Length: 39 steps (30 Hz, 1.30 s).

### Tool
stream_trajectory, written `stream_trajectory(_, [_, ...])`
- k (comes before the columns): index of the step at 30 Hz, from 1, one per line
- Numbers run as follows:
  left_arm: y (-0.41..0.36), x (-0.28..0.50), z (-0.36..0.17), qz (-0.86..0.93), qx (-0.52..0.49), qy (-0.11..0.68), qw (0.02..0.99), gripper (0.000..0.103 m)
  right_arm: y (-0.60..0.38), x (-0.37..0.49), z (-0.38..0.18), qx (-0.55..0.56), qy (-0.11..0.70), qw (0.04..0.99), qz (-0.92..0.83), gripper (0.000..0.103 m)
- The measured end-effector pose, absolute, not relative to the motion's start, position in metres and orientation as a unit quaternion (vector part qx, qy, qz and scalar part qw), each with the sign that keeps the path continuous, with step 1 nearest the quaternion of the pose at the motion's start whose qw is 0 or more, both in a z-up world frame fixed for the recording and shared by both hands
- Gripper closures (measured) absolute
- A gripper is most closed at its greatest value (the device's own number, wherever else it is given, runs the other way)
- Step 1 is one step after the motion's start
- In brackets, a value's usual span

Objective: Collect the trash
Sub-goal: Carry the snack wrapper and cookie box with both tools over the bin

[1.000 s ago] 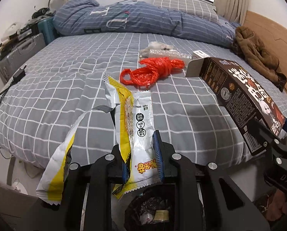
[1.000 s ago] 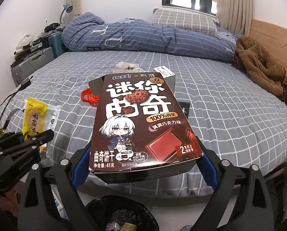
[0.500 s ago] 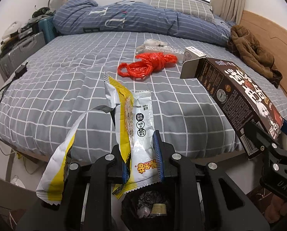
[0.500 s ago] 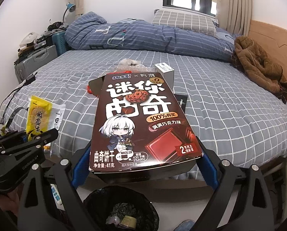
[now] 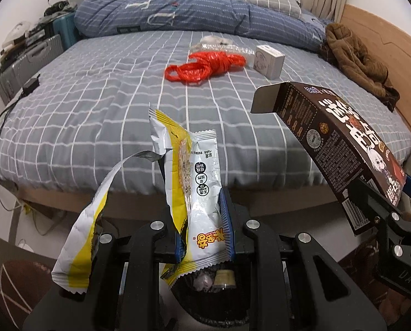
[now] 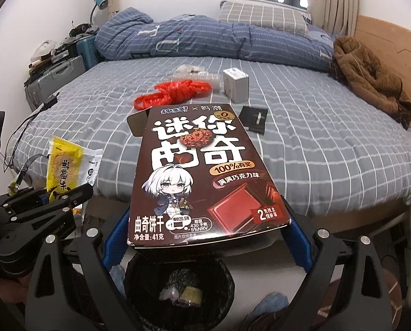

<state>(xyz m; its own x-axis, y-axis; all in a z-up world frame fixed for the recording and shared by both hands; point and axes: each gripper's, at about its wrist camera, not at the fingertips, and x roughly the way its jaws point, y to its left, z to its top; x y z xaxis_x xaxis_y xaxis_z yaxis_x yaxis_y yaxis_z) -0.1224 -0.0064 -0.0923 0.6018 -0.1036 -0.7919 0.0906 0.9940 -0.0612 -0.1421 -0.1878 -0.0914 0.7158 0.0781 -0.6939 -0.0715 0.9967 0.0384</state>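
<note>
The bed (image 6: 329, 138), under its grey checked cover, takes up most of the room, with a blue quilt (image 6: 191, 38) heaped along the far side and a brown jacket (image 6: 371, 82) thrown by the wooden headboard. At its foot stands a black-lined trash bin (image 6: 139, 281), holding a few scraps and a small yellowish tub.

Above that bin the right gripper (image 6: 208, 237) clamps a dark brown cookie box (image 6: 200, 171) flat between its blue pads, one end flap hanging open. It tilts down toward the floor.

Just to its left, the left gripper (image 5: 204, 220) has its jaws pinched nearly together on a white-and-yellow snack wrapper (image 5: 202, 182), a torn strip (image 5: 84, 237) of it drooping off to one side. It too angles downward, the bin showing between its fingers.

Out on the cover lie a red plastic bag (image 5: 205, 64), crumpled clear wrapping (image 5: 222, 47) behind it, a small white box (image 5: 269, 60) beside that, and a little black packet (image 6: 253, 118). Suitcases (image 6: 56, 80) stand along the left wall.
</note>
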Motion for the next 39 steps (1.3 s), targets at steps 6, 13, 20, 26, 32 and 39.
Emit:
stream_trajectory(6, [-0.010,-0.139,-0.094,-0.054,-0.004,0.455,0.889,0.081,-0.188,-0.160,-0.093,0.003,0.391,0.920,0.038,0.014])
stream_trajectory(13, [-0.010,-0.159,-0.097,-0.054,0.004,0.467,0.883,0.081,-0.186,-0.174,-0.095,0.005,0.411,0.911,0.039,0.014])
stream_trajectory(20, [-0.007,-0.172,-0.113,-0.049,0.008,0.485,0.873,0.081,-0.184,-0.186,-0.105,0.005,0.432,0.901,0.040,0.014])
stream_trajectory(26, [0.000,-0.173,-0.137,-0.050,-0.004,0.508,0.860,0.081,-0.182,-0.190,-0.127,0.000,0.456,0.889,0.038,0.014])
stream_trajectory(32, [0.002,-0.165,-0.160,-0.048,-0.001,0.525,0.850,0.081,-0.181,-0.184,-0.154,-0.004,0.480,0.877,0.035,0.014])
stream_trajectory(39, [0.009,-0.155,-0.188,-0.045,-0.006,0.545,0.837,0.081,-0.181,-0.167,-0.188,0.007,0.517,0.855,0.040,0.014])
